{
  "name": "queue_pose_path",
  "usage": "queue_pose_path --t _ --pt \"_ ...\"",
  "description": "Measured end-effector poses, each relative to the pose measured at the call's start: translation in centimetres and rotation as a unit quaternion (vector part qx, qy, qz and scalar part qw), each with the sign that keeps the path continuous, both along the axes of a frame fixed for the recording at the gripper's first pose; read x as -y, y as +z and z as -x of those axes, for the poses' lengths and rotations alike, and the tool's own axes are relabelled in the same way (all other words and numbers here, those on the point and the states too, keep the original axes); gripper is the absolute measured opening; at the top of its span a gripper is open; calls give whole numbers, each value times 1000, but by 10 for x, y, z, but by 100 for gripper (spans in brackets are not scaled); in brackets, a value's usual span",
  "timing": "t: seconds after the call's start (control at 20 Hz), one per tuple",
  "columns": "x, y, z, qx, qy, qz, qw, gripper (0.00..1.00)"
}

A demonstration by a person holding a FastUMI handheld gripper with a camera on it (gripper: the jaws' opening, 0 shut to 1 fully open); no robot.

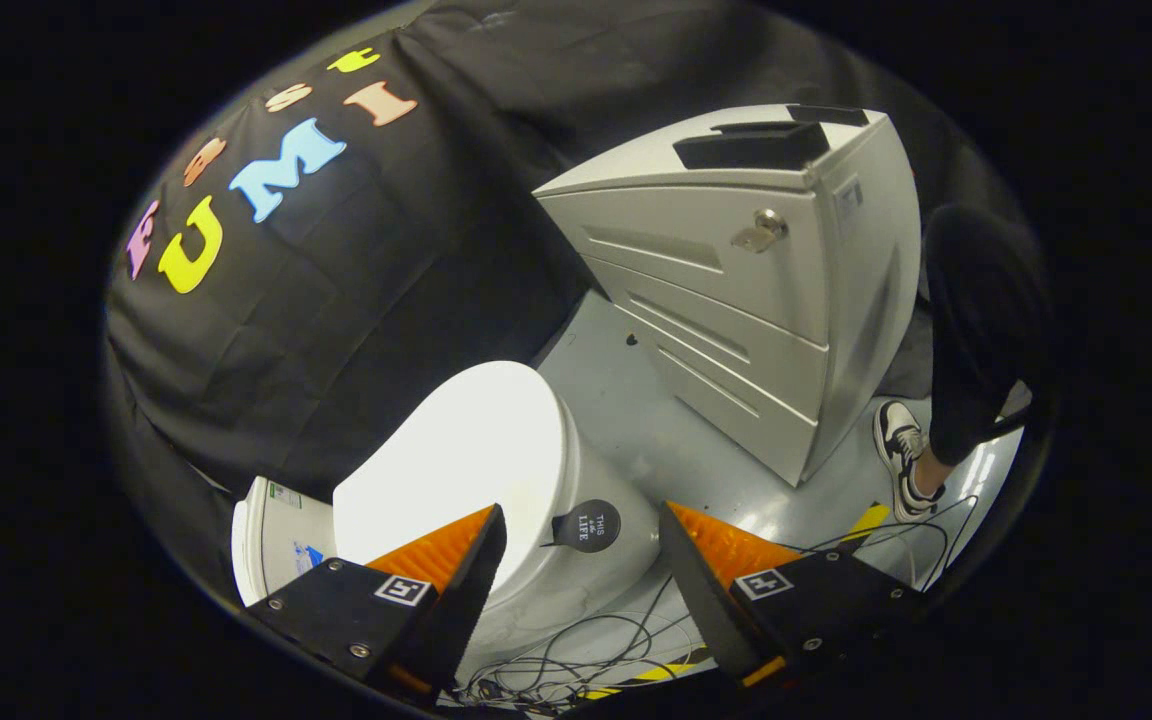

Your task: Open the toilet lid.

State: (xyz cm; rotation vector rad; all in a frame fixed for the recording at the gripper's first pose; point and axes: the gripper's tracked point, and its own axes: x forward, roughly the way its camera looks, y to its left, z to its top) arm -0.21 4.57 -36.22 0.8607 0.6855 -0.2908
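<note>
A white toilet (576,560) stands on the grey floor just ahead of my fingers. Its lid (456,465) lies down flat over the bowl, smooth and bright white. A round dark sticker (586,526) sits on the side of the bowl below the lid's rim. The white tank (271,535) shows behind the lid, against the black cloth wall. My gripper (581,545) is open, held above the toilet's front part. One finger (451,560) overlaps the lid's near edge; the other finger (716,560) hangs over the floor beside the bowl. Nothing is held between them.
A grey metal drawer cabinet (736,290) with a key in its lock stands on the floor beyond the toilet. A person's dark trouser leg (976,330) and sneaker (901,450) are beside the cabinet. Thin cables (586,650) trail across the floor near the toilet's base.
</note>
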Motion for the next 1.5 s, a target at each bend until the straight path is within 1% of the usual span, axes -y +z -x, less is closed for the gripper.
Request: queue_pose_path --t 0.05,0.1,0.3,0.4,0.5,0.65,0.8,0.85,1.0,1.1,1.15,1.3,1.35,1.4,1.45,1.5 --pt "-2 -4 -1 1 -13 -6 1000 94" --pt "-5 -10 -4 -1 -17 -12 1000 94" --pt "-30 -28 -10 1 6 -43 999 93" --pt "-34 -39 -13 -6 11 -51 999 92" --pt "-33 -49 -12 -15 1 -53 998 90" --pt "-33 -62 -16 -13 -20 -76 997 88" --pt "-33 -60 -27 10 -35 -110 993 86" --pt "-33 -62 -30 14 -39 -122 992 82" --pt "-37 -61 -36 29 -39 -138 989 80" --pt "-37 -60 -38 35 -37 -136 989 73" --pt "-37 -62 -38 36 -39 -136 989 66" --pt "-33 -64 -37 42 -55 -155 985 61" --pt "-31 -73 -33 26 -65 -155 985 56" --pt "-33 -75 -31 22 -65 -166 984 51" --pt "-31 -74 -32 23 -74 -172 982 28" --pt "-31 -75 -33 25 -74 -176 981 25"
